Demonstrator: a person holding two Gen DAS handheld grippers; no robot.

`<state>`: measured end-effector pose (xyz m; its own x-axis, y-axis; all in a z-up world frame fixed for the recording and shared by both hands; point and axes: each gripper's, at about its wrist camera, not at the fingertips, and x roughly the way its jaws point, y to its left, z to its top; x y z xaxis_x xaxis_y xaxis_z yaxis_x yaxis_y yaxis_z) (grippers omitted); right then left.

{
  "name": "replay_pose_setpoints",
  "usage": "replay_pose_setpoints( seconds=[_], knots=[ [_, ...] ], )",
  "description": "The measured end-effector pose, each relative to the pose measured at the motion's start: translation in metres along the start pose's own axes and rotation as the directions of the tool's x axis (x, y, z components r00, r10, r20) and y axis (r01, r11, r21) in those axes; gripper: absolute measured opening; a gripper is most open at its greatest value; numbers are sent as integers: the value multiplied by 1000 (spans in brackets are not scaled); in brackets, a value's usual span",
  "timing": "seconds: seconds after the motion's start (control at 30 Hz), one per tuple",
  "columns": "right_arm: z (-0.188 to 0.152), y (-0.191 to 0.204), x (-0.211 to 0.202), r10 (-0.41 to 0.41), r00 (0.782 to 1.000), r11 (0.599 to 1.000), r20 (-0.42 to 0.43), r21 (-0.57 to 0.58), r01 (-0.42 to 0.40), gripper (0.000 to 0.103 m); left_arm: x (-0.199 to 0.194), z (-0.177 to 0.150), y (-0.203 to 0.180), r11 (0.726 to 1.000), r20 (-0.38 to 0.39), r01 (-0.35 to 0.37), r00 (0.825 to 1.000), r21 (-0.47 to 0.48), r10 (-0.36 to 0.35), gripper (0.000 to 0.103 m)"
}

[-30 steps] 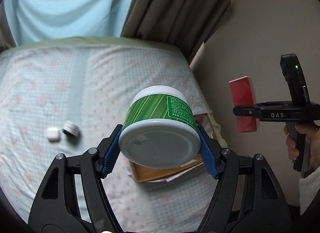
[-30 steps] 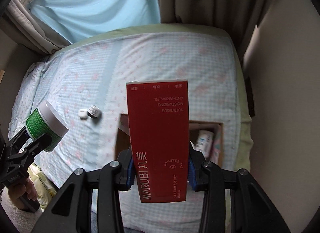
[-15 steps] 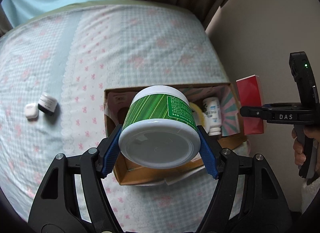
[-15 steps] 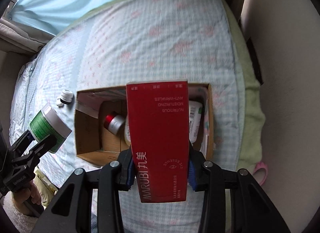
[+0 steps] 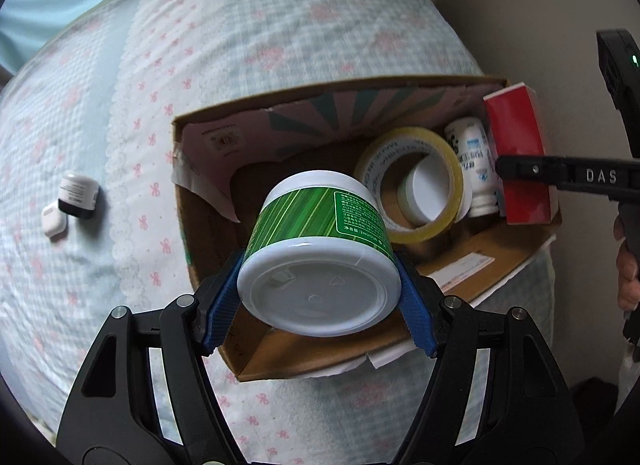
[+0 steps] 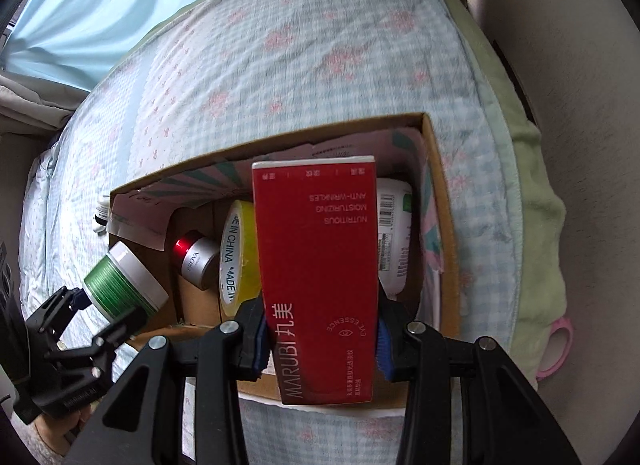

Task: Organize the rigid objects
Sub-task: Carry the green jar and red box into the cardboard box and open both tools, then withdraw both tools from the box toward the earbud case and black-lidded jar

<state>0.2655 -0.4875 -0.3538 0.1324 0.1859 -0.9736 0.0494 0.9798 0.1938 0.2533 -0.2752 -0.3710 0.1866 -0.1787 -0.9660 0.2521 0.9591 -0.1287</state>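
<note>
The left tool is clamped across the base end of a round white plastic jar with a green striped label. Its blue pads press on opposite sides of the wide rim, so the jar's cap end leads, pointing down toward an open brown cardboard box on the bed. Gripping the base probably leaves the rest of the jar free to go in first, over the bare left part of the box floor.

The right tool is closed tight on a tall red cardboard carton with white lettering, pinched across its narrow faces near the lower end. Held lengthwise like that, the carton can likely slide down on end beside the box's right wall, where space is tight.

Inside the box lie a roll of yellowish packing tape leaning on its edge, a white plastic bottle with printed text beside it, and a small silver jar with a red top near the left. The tape and bottle crowd the right half, which seems to be why each held item is aimed at its own gap.

Outside the box, well to the left on the bedspread, a small black-and-white jar touches a small white case, both not yet put away.
</note>
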Motion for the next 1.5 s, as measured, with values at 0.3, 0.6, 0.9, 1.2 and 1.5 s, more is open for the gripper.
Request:
replay_pose_setpoints(
  seconds=[0.3, 0.6, 0.9, 1.2, 1.5],
  knots=[
    [-6, -9, -5, 76, 994, 993, 84, 81, -83, 103, -13, -8, -9, 999, 27, -21, 999, 30, 21, 103],
    [-16, -23, -3, 83, 993, 987, 78, 128, -92, 103, -16, -20, 7, 999, -4, -51, 999, -9, 51, 103],
    [-14, -7, -23, 43, 993, 997, 114, 57, -49, 103, -35, -26, 16, 997, 30, -62, 998, -35, 63, 103],
    [-15, 12, -76, -16, 987, 999, 162, 32, 11, 103, -86, -40, 35, 995, 91, -75, 993, -66, 81, 103],
    [-38, 58, -132, -98, 971, 994, 219, -19, 105, 103, -155, -73, 73, 985, 167, -138, 974, -105, 155, 103]
  ],
)
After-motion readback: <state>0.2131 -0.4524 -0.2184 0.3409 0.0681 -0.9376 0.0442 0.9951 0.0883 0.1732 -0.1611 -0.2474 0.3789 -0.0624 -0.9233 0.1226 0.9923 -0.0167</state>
